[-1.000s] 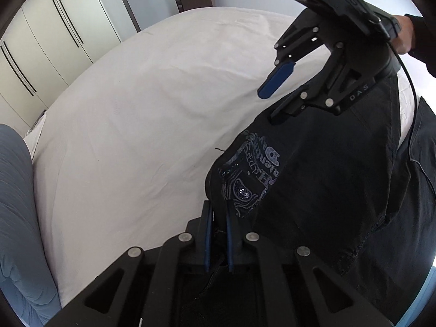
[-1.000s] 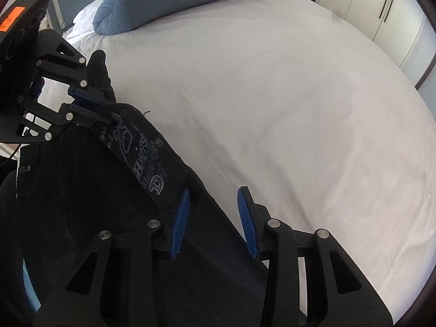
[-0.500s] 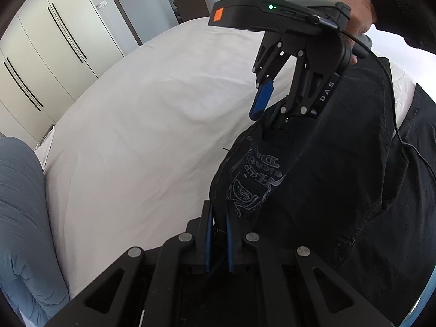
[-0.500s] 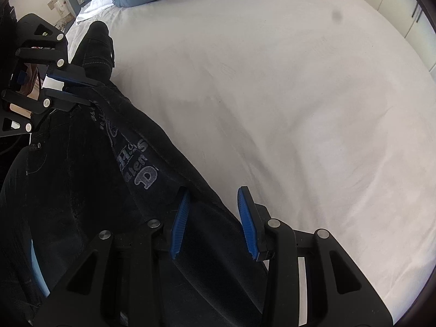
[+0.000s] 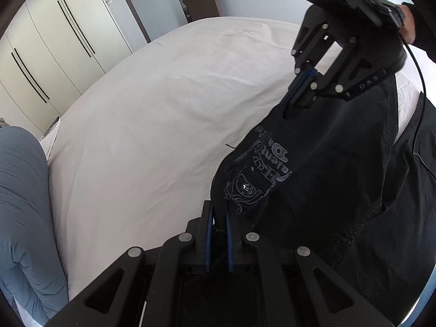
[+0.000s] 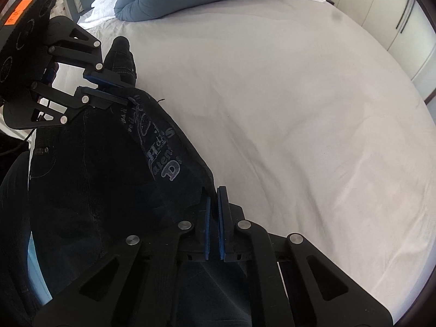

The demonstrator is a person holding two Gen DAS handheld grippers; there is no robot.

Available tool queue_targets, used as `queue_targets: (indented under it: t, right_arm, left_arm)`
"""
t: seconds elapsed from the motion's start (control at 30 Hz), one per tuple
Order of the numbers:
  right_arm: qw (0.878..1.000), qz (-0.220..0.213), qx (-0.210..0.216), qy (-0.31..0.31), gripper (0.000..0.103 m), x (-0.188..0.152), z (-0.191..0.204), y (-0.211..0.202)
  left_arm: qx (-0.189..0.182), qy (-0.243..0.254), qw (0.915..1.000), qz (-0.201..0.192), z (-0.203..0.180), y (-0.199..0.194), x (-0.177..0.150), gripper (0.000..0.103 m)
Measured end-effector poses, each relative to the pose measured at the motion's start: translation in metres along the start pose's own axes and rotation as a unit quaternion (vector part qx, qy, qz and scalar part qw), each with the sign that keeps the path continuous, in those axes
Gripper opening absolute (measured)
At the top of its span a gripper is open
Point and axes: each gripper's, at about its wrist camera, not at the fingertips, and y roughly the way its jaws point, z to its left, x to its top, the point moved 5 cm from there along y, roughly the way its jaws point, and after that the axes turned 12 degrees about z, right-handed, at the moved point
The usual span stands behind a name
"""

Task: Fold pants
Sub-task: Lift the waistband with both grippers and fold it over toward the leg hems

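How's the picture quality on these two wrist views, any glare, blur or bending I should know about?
Left wrist view: sharp, with strong fisheye bending of the wardrobe doors and dark corners; the black pants lose most fold detail, though the pale print reads clearly. Right wrist view: also sharp; the white bedsheet is bright, with only faint creases showing, and the pants are nearly featureless black.

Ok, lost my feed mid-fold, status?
Left tongs shut on pants. Right tongs just closed on the pants' edge. Bed ahead clear.
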Motion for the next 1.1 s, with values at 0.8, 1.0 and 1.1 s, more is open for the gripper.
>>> queue_targets:
  t: [0.8, 1.0, 1.1]
  right_arm:
    - [0.933, -0.088, 0.209, 0.281, 0.003, -0.142, 0.178, 0.003]
    - [0.952, -0.066, 0.159, 0.252, 0.003, -0.177, 0.237, 0.006]
    - [0.965, -0.051, 0.119, 0.228, 0.003, -0.184, 0.263, 0.006]
  left_arm:
    - [-0.015, 0.036, 0.9992, 0.003, -0.098, -0.069, -0.112, 0.008]
    - [-0.023, 0.069, 0.9969, 0.029, -0.136, -0.063, -0.151, 0.008]
    - [-0.024, 0.079, 0.9959, 0.037, -0.146, -0.062, -0.160, 0.008]
